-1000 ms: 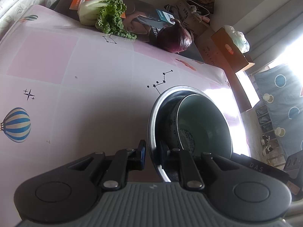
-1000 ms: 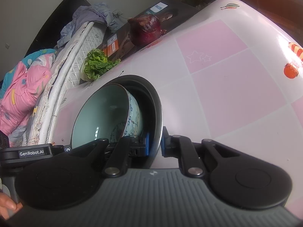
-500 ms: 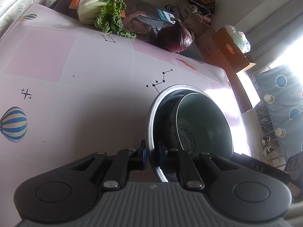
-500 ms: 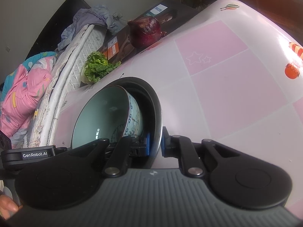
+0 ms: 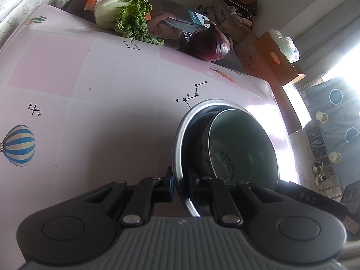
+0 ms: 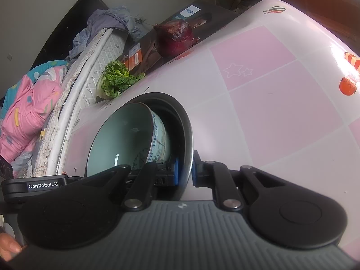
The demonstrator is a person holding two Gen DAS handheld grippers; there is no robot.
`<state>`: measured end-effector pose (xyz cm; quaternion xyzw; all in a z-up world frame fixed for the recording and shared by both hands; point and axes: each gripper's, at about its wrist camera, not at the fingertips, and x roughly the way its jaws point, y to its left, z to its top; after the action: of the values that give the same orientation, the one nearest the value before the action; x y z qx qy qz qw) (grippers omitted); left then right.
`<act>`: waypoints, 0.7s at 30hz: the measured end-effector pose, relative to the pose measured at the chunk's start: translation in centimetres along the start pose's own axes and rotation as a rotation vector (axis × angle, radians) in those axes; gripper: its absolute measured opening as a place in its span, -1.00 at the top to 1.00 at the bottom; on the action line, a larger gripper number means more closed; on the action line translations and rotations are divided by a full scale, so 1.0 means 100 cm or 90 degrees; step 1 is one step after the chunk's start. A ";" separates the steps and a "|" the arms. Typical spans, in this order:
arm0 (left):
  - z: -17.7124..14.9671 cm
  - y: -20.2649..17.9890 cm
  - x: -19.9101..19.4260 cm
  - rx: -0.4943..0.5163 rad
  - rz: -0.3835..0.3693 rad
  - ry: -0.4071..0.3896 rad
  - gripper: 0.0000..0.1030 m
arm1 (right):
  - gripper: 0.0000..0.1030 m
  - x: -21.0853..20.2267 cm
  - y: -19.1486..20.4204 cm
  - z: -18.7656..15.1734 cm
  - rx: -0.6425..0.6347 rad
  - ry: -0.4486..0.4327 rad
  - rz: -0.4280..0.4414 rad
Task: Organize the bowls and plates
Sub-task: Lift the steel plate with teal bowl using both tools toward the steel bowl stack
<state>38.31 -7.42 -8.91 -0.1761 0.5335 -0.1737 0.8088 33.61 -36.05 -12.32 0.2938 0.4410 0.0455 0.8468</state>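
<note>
A steel bowl (image 5: 180,135) holds a pale green ceramic bowl (image 5: 243,148) with a blue pattern outside. The ceramic bowl lies tilted inside, leaning toward one wall. My left gripper (image 5: 181,185) is shut on the steel bowl's near rim, one pad outside and one inside. In the right wrist view my right gripper (image 6: 185,173) is shut on the opposite rim of the same steel bowl (image 6: 184,121), with the ceramic bowl (image 6: 126,139) just left of its fingers. Each view shows the other gripper's body at its edge. Whether the bowl's base touches the table is hidden.
The pink and white tablecloth (image 5: 101,112) stretches ahead. At its far edge lie a leafy cabbage (image 5: 126,15) and a red onion (image 5: 211,45) by a dark printed box (image 5: 171,22). Cardboard boxes (image 5: 274,58) stand beyond. A mattress (image 6: 74,94) with a pink quilt borders one side.
</note>
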 end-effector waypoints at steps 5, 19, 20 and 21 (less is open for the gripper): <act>0.000 0.000 0.000 0.000 0.000 -0.001 0.78 | 0.78 0.000 0.000 0.000 0.000 -0.001 0.000; 0.000 -0.006 -0.016 0.009 -0.004 -0.019 0.78 | 0.78 -0.014 0.008 0.003 -0.008 -0.014 0.006; 0.000 -0.006 -0.017 0.009 -0.005 -0.021 0.78 | 0.78 -0.016 0.008 0.002 -0.010 -0.016 0.006; -0.001 -0.007 -0.019 0.009 -0.005 -0.022 0.78 | 0.78 -0.018 0.009 0.002 -0.010 -0.017 0.006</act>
<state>37.47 -7.15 -7.06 -0.1752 0.5176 -0.1777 0.8184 32.88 -36.04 -10.46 0.2896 0.4279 0.0494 0.8547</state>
